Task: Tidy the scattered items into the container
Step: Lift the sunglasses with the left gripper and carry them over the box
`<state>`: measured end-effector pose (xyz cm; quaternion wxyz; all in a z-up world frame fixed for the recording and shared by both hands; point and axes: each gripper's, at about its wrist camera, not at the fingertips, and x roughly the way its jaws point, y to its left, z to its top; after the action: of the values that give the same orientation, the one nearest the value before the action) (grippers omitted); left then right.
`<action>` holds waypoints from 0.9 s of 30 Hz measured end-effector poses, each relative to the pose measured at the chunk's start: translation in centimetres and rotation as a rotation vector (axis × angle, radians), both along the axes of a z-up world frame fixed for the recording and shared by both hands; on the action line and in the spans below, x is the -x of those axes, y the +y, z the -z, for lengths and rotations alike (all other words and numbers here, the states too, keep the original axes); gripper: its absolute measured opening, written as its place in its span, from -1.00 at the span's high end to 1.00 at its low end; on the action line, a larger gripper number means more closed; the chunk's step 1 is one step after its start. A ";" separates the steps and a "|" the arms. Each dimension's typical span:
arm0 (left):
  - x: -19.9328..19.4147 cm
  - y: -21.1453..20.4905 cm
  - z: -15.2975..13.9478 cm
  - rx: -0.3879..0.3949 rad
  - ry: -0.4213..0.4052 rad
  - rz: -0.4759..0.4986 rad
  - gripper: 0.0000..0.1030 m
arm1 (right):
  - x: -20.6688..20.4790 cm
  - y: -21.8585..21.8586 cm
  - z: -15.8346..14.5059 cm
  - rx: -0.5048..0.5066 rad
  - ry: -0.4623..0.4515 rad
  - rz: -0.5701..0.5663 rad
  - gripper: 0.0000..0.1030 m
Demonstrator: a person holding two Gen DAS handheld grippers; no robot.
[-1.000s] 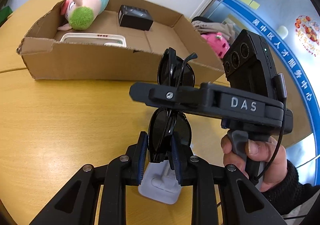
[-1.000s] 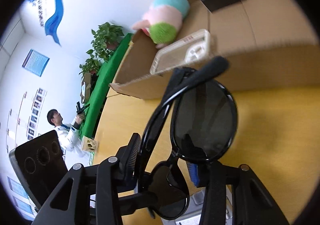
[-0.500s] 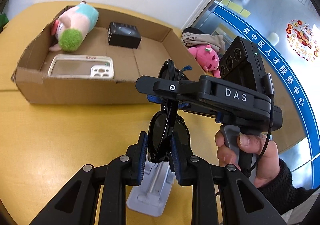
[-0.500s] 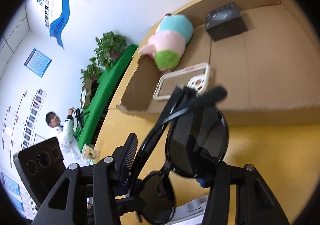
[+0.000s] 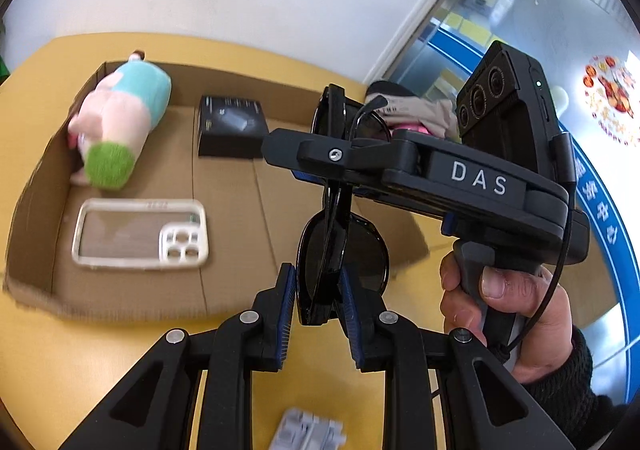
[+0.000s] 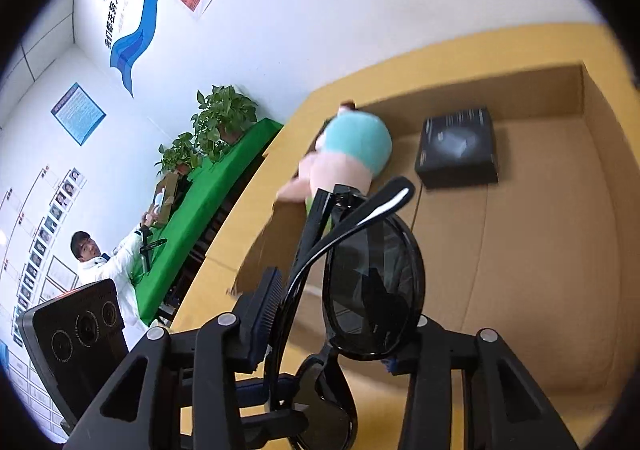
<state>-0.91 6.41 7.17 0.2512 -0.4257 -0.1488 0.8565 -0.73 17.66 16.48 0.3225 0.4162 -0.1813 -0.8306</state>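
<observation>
Folded black sunglasses are held by both grippers above the open cardboard box. My left gripper is shut on their lower lens. My right gripper is shut on the upper lens; it crosses the left wrist view as a black bar marked DAS. In the box lie a pink and teal plush toy, a black small box and a clear phone case. A grey plastic stand lies on the yellow table below my left gripper.
A pink plush with beige cloth lies on the table beyond the box's right end. The box's right half holds nothing. A person sits at a green table in the background.
Both grippers have carried the sunglasses up and forward from in front of the box to over it. The grey stand has stayed behind on the table.
</observation>
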 end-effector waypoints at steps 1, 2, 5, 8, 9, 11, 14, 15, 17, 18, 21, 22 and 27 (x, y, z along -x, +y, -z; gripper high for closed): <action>0.8 0.1 -0.1 -0.001 -0.002 -0.005 0.54 | 0.7 -0.2 -0.3 -0.013 0.005 -0.004 0.23; 1.5 0.2 -0.2 0.001 -0.004 -0.008 0.55 | 1.6 -0.3 -0.5 -0.024 0.008 -0.007 0.24; 3.7 0.5 -0.1 -0.014 -0.027 -0.002 0.73 | 3.7 -0.6 -0.5 -0.049 -0.003 -0.023 0.31; 5.9 0.7 0.5 -0.017 -0.071 -0.009 0.74 | 6.0 -0.6 0.6 -0.067 -0.042 -0.039 0.39; 6.6 0.8 1.0 -0.016 -0.092 -0.016 0.75 | 6.7 -0.5 1.2 -0.065 -0.062 -0.039 0.39; 7.6 0.8 1.9 -0.027 -0.131 -0.023 0.76 | 7.6 -0.5 2.4 -0.065 -0.093 -0.042 0.40; 8.9 0.4 3.6 -0.036 -0.189 -0.038 0.78 | 8.7 -0.3 4.5 -0.044 -0.150 -0.045 0.41; 9.1 0.3 4.0 -0.040 -0.203 -0.039 0.79 | 8.9 -0.3 5.1 -0.040 -0.165 -0.049 0.41; 9.3 0.3 4.6 -0.033 -0.221 -0.038 0.80 | 9.3 -0.4 6.0 -0.041 -0.184 -0.061 0.41; 9.4 0.4 4.8 -0.029 -0.232 -0.039 0.80 | 9.4 -0.5 6.4 -0.041 -0.193 -0.067 0.41; 9.9 0.8 5.3 -0.005 -0.262 -0.041 0.80 | 10.0 -0.5 7.3 -0.037 -0.222 -0.078 0.41; 10.1 0.9 5.6 0.002 -0.276 -0.044 0.80 | 10.2 -0.5 7.7 -0.034 -0.237 -0.080 0.41; 11.6 0.8 7.5 0.017 -0.376 -0.061 0.80 | 11.7 -0.5 10.6 -0.020 -0.353 -0.084 0.41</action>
<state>-12.50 7.18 -0.34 0.1894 -0.5758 -0.1989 0.7701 -12.47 17.20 5.83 0.3162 0.5660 -0.2093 -0.7321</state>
